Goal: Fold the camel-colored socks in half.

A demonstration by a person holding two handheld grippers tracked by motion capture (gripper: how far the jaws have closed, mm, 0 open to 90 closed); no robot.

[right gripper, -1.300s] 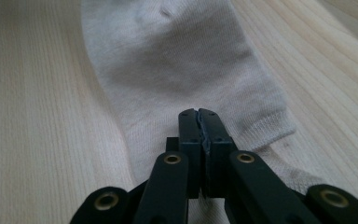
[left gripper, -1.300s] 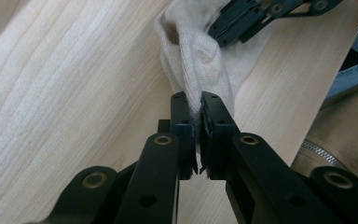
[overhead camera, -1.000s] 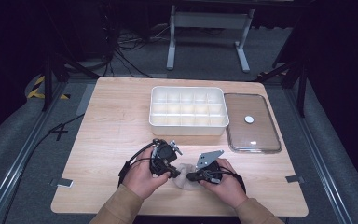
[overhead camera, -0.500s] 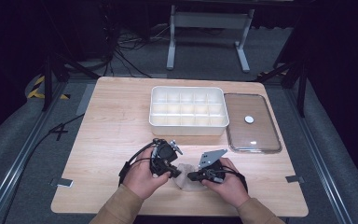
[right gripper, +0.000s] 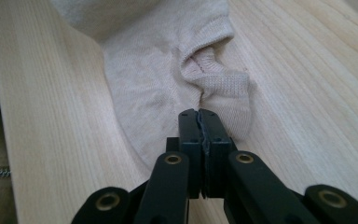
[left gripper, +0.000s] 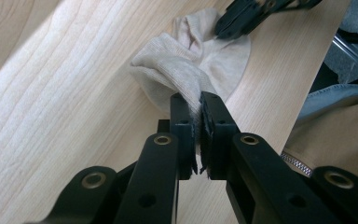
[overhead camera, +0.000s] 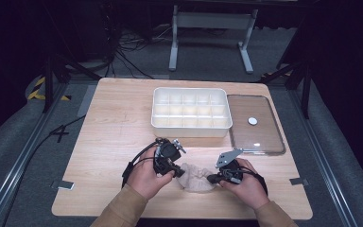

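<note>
Sock [overhead camera: 196, 176], beige, lies bunched near the desk's [overhead camera: 113, 123] front edge between both claws. From the left gripper view, the left claw [left gripper: 195, 105] pinches a ribbed fold; a thin bite could slip. From the right gripper view, the right claw [right gripper: 199, 122] looks clamped, though whether it holds knit is unclear.

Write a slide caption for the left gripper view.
Left gripper pinching a beige sock on the wooden table, right gripper at its far end.
</note>
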